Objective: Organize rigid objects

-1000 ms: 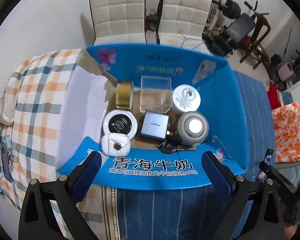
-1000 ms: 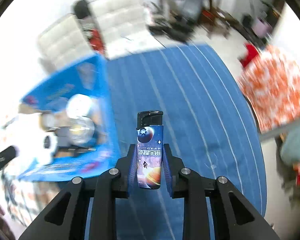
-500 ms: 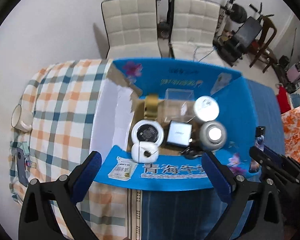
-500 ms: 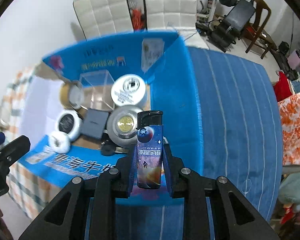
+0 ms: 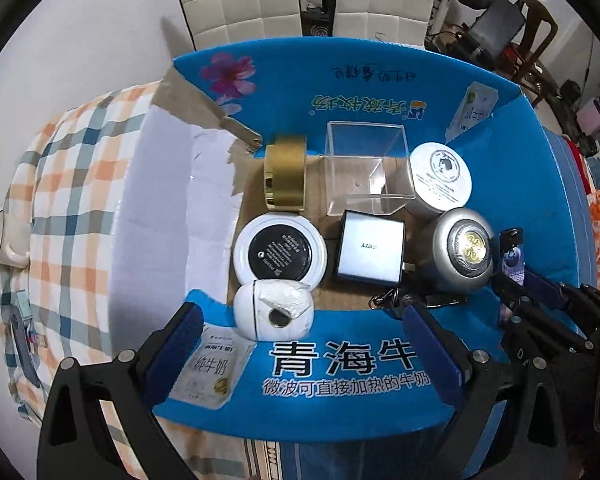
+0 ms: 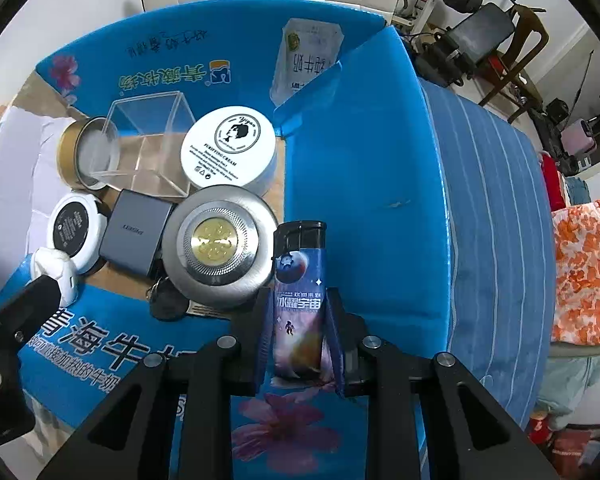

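Right wrist: right gripper (image 6: 298, 336) jaws clamp lighter (image 6: 299, 300) over box (image 6: 364, 184). Next: lower beside silver tin (image 6: 218, 248), release. Left gripper (image 5: 300, 352) jaws wide, empty.

Brushed-metal tin (image 6: 219, 246), clear glossy plastic box (image 6: 148, 142)

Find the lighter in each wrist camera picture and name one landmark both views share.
Left wrist: the lighter is at the right edge, just right of the silver round tin.
Right wrist: the lighter is centre, clamped upright between the fingers.
Shared landmark: the silver round tin.
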`<state>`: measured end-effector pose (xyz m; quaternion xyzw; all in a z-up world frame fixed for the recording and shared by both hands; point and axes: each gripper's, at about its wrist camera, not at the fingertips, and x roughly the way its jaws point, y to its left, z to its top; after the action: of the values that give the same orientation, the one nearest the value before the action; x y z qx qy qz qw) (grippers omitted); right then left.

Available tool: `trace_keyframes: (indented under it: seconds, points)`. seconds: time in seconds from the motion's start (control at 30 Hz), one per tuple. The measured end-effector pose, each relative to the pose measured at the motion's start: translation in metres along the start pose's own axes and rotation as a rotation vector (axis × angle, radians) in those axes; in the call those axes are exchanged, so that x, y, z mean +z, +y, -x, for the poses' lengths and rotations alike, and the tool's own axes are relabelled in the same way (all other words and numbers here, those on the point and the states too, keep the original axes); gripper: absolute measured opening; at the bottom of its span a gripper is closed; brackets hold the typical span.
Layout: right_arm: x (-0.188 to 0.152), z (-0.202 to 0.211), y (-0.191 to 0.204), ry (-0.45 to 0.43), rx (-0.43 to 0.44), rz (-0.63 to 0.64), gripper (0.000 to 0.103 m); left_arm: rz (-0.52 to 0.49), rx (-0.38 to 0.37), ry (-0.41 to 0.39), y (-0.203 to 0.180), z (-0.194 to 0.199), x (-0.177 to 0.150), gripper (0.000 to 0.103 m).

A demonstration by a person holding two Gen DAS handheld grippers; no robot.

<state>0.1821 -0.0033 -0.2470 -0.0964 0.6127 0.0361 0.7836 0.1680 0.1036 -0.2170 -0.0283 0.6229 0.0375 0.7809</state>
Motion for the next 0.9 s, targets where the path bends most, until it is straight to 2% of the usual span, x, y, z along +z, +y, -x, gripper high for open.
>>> trace_keyframes:
  seconds: [0.17,0.3,0.37,0.4,0.47,0.5,0.7,0.9]
  points:
    - [0.001,-0.002,-0.001,0.011,-0.007,-0.021,0.028,-0.006,-0.004,0.003,-0.001,-0.002,0.003,0.102]
    - [0.003,0.001,-0.007,0.014,0.016,-0.067,0.038,-0.006,-0.003,0.0,0.001,0.0,0.005,0.102]
    - [0.003,0.005,-0.007,0.007,0.041,-0.074,0.055,-0.002,-0.003,-0.001,0.003,0.001,0.005,0.102]
    - [0.002,0.008,-0.007,0.004,0.046,-0.077,0.061,0.001,-0.005,-0.004,0.004,0.003,0.006,0.102]
    - [0.001,0.014,-0.005,-0.006,0.07,-0.081,0.084,0.004,-0.004,-0.008,0.006,0.006,0.006,0.102]
    - [0.0,0.019,-0.005,-0.01,0.068,-0.083,0.087,0.004,-0.001,-0.01,0.007,0.008,0.007,0.102]
    - [-0.011,0.074,-0.019,-0.068,0.095,-0.112,0.09,0.009,0.007,-0.036,0.013,0.036,0.006,0.102]
    - [-0.026,0.166,-0.039,-0.177,0.118,-0.137,0.093,0.013,-0.026,-0.103,0.013,0.103,0.001,0.102]
